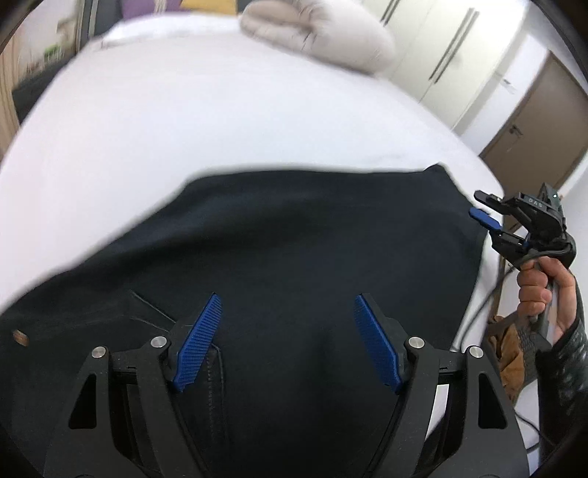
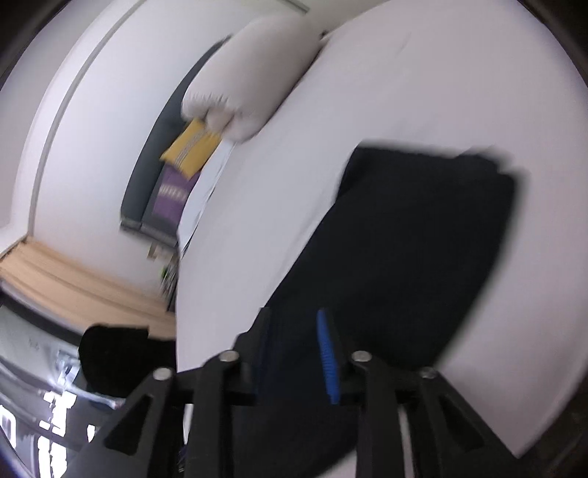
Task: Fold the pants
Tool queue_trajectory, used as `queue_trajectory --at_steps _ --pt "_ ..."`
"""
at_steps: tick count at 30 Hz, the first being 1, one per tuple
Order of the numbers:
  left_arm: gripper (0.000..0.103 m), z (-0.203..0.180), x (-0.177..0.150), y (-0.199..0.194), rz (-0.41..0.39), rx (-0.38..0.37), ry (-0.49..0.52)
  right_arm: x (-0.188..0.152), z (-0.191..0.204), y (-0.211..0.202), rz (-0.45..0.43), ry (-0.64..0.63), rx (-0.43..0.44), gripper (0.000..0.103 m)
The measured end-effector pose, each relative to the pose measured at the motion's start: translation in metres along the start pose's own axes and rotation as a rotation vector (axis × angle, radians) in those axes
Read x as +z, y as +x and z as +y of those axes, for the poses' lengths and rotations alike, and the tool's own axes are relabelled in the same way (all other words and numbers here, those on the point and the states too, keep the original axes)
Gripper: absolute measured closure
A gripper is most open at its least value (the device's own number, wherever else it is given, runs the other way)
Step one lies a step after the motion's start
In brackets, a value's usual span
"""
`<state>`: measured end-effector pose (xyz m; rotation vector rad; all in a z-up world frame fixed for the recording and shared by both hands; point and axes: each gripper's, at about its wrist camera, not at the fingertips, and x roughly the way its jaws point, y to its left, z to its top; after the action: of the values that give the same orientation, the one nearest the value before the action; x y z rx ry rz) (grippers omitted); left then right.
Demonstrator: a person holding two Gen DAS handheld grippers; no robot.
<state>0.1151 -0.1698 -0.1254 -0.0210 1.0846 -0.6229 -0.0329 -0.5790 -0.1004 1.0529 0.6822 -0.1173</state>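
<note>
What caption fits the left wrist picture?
Open left gripper above dark pants on a white bed.

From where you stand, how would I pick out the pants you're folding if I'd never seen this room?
Find the big bed with its white sheet. A pale grey pillow lies at its far end; nearer the edge lies a flat dark slab of cloth, the pants. They are the only near-black thing on the white sheet.

Pants lie on bed (pillow behind).
</note>
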Motion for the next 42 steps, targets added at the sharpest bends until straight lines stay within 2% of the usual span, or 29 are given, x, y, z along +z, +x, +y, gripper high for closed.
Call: queue_trajectory --at_steps 1,2,3,4,5,6,13,15,17,19,20,21,26,33,42 --pt "0.03 0.007 -0.006 0.01 0.043 -0.002 -0.029 -0.001 -0.007 0.016 0.03 0.01 -0.047 0.073" --pt "0.031 0.01 -0.009 0.013 0.046 -0.006 -0.033 0.003 -0.014 0.032 0.044 0.017 -0.107 0.074" --pt "0.031 0.01 -0.012 0.011 0.034 -0.01 -0.023 0.002 -0.02 0.032 0.044 0.018 -0.128 0.097" --pt "0.031 0.01 -0.015 0.008 0.029 -0.007 -0.007 0.002 -0.028 0.031 0.037 0.025 -0.142 0.103" --pt "0.031 0.009 -0.017 0.007 0.031 -0.001 0.002 0.002 -0.041 0.026 0.018 0.052 -0.104 0.103" --pt "0.031 0.008 -0.019 0.005 0.03 0.001 0.006 0.001 -0.043 0.019 0.009 0.058 -0.101 0.103" --pt "0.031 0.004 -0.025 0.009 0.016 0.011 0.013 0.0 -0.055 -0.012 -0.069 0.087 -0.14 0.103" --pt "0.031 0.005 -0.027 0.013 0.012 0.01 0.015 -0.001 -0.056 -0.029 -0.109 0.113 -0.121 0.103" --pt "0.031 0.004 -0.03 0.014 0.009 0.013 0.02 -0.004 -0.059 -0.061 -0.18 0.149 -0.085 0.096" --pt "0.031 0.001 -0.032 0.012 0.009 0.016 0.022 -0.002 -0.065 -0.081 -0.236 0.178 -0.066 0.065" --pt "0.031 0.001 -0.032 0.013 0.008 0.016 0.02 0.004 -0.068 -0.085 -0.246 0.199 -0.048 0.056" --pt "0.031 -0.001 -0.033 0.014 0.007 0.015 0.017 0.011 -0.07 -0.087 -0.249 0.207 -0.036 0.053" --pt "0.031 0.003 -0.034 0.013 0.001 0.006 0.001 0.03 -0.08 -0.085 -0.248 0.251 -0.023 0.053" --pt "0.03 0.006 -0.033 0.011 0.002 0.003 0.0 0.024 -0.098 -0.089 -0.219 0.301 0.012 0.053" --pt "0.03 0.006 -0.033 0.01 0.002 0.003 0.001 0.029 -0.096 -0.083 -0.189 0.299 0.0 0.054"
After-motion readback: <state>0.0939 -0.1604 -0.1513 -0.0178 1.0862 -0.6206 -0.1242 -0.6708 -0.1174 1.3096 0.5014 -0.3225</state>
